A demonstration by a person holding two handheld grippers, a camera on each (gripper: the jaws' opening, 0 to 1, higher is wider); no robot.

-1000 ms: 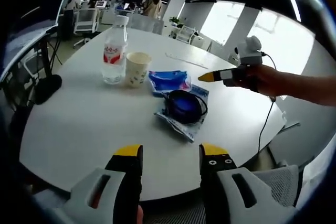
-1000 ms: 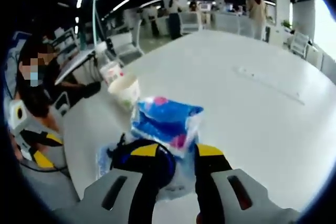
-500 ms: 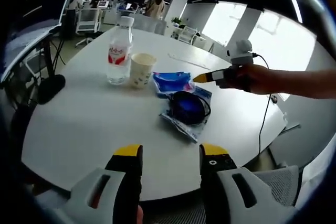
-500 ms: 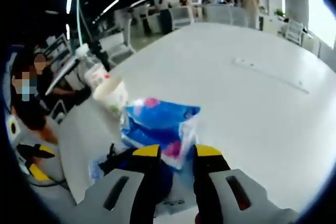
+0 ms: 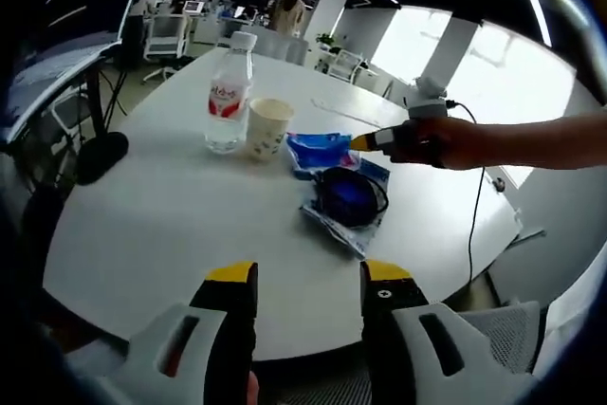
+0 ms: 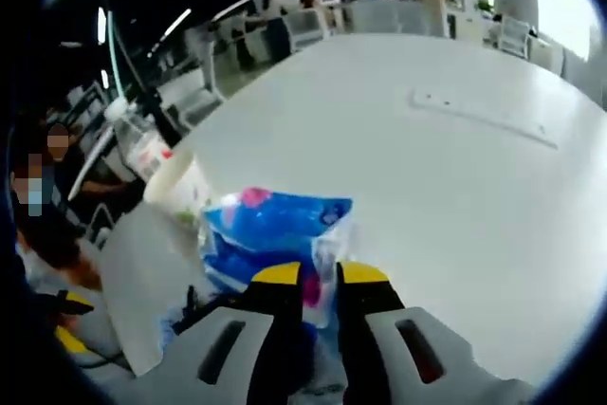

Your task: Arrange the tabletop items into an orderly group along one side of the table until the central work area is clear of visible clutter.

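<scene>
On the round white table (image 5: 142, 225) a water bottle (image 5: 228, 92) and a paper cup (image 5: 268, 128) stand together, with a blue packet (image 5: 318, 151) to their right. A dark blue round item in a clear bag (image 5: 349, 198) lies nearer to me. My left gripper (image 5: 305, 282) hangs open over the near edge, holding nothing. A hand holds my right gripper (image 5: 365, 142) at the packet's right end. In the right gripper view, the right gripper (image 6: 320, 277) is shut on the blue packet's (image 6: 270, 234) clear edge. The cup (image 6: 175, 182) and bottle (image 6: 142, 144) lie beyond.
A flat white strip (image 6: 484, 118) lies on the far table (image 6: 455, 187). A seated person (image 6: 47, 225) is by the table's left edge. A black cable (image 5: 479, 225) hangs off the right rim. Office chairs and desks fill the background.
My right gripper's jaws have drawn together onto the blue packet's edge, and it has moved closer to the packet. The left gripper's camera shifted slightly; its jaws stay apart.
</scene>
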